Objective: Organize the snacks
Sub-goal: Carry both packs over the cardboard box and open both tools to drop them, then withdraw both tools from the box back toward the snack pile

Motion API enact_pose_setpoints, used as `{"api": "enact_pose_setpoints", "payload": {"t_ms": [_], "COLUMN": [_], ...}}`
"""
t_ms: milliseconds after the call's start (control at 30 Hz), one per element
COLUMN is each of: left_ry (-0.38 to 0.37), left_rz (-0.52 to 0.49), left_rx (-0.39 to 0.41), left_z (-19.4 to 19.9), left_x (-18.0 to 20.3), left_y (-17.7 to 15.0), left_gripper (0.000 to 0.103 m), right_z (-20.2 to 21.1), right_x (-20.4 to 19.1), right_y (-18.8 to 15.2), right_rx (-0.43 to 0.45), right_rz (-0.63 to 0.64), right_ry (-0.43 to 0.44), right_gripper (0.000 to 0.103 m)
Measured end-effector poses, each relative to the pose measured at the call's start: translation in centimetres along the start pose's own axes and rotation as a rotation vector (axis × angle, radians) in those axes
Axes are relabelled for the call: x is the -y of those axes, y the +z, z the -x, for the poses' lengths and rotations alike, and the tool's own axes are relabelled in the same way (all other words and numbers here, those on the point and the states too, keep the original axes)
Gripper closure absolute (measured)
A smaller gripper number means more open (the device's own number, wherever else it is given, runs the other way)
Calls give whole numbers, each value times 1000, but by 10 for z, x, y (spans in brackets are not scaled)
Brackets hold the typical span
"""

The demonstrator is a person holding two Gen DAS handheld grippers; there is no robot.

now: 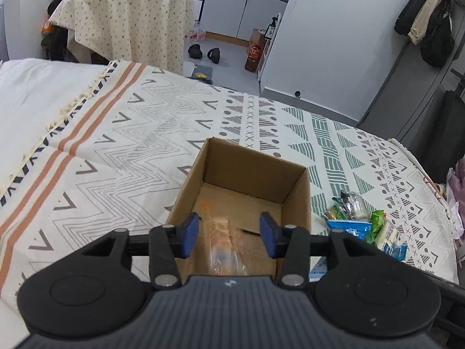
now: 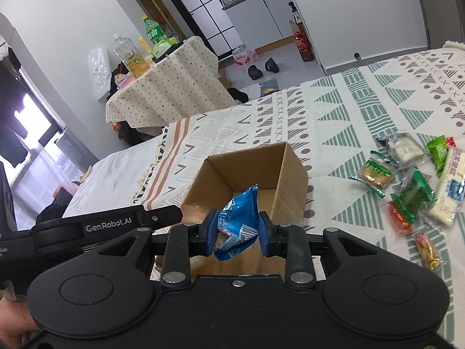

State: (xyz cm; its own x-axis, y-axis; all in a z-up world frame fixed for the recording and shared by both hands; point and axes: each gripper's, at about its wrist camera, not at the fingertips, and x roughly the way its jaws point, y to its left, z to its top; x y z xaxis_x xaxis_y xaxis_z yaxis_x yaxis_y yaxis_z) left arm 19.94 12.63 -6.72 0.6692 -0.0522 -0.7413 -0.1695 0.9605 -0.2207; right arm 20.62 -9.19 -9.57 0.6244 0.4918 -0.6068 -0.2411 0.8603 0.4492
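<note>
We hold the right gripper (image 2: 238, 234) clenched on a blue snack packet (image 2: 237, 224), which stands nearly upright between the blue pads, its long axis running up and away from us toward the cardboard box (image 2: 287, 183). The packet's crumpled lower end hangs below the pads and its upper tip leans over the open box mouth; the print on it is too creased for us to read.

Our left gripper (image 1: 229, 234) has its jaws spread wide, nothing between them. It hovers over the near end of the same box (image 1: 296, 200), whose long axis runs straight ahead of this gripper. Directly beneath the left gripper, on the box floor, lies a clear-wrapped orange snack (image 1: 225, 244), lengthwise along the box; it is blurred and its near end is cut off by the gripper body.

To the right of both grippers, a loose pile of snacks (image 2: 412, 192) lies on the patterned bed cover (image 1: 122, 133), beside the box's right wall but apart from it. In the left wrist view the pile (image 1: 366, 224) is partly hidden behind the gripper arm. The box's near wall is hidden in both views. Ahead of and left of the box the bed cover lies open up to its far edge.
</note>
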Motion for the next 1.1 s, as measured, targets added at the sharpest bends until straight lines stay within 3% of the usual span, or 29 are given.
{"api": "enact_pose_setpoints", "payload": {"t_ms": [200,300,333,433,500,567,633,867,1100], "left_ry": [20,28,33,51,59,60,61,57,36], "left_rz": [15,28,27,15,20,25,18,10,-13], "left_rx": [-7,-8,-5,-9,-19,-26,-19,-2,15], "left_z": [5,11,13,20,24,28,34,56,77], "left_x": [-9,-13,-14,-14,-12,-8,-3,18,38], "left_y": [-5,-7,-8,-11,-13,-17,-20,-33,-43], "left_gripper": [43,37,31,19,18,17,14,0,0], "right_z": [-6,-5,-4,9,19,30,39,71,100], "right_x": [-5,-5,-4,0,3,5,9,20,32], "right_y": [-4,-4,-4,-5,-6,-8,-11,-13,-15], "right_rx": [-5,-2,-1,19,33,50,61,69,83], "right_rz": [-9,-36,-48,-54,-54,-48,-47,-41,-50], "right_ry": [18,15,7,-8,-25,-51,-74,-163,-185], "right_gripper": [73,61,51,48,42,29,22,12,1]}}
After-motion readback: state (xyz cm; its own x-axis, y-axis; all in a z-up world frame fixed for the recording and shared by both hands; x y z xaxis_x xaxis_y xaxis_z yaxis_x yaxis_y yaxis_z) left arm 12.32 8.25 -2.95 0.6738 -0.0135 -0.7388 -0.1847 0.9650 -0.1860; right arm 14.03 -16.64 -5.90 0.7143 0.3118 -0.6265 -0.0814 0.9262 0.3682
